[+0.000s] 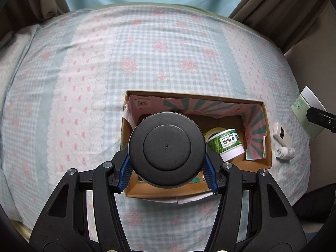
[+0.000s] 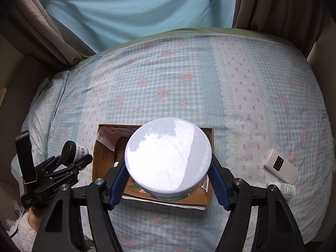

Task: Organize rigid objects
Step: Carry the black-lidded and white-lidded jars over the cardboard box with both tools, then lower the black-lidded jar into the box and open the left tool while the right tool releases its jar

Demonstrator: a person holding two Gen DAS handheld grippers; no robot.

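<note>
Both grippers clamped jars directly above the cardboard box (image 1: 258, 163) — left gripper (image 1: 167, 169) on the black-lidded jar (image 1: 167, 147), right gripper (image 2: 168, 183) on the white-lidded jar (image 2: 168, 157) — axes near-vertical, right jar nearer the box's right end.

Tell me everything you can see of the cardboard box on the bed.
The cardboard box is open-topped, brown outside, and lined with a pink and green striped print that is torn in places. It rests flat on the checked bedsheet. Inside lies a tipped green-labelled jar. Both held jars hang above it; none visibly touches it.
</note>
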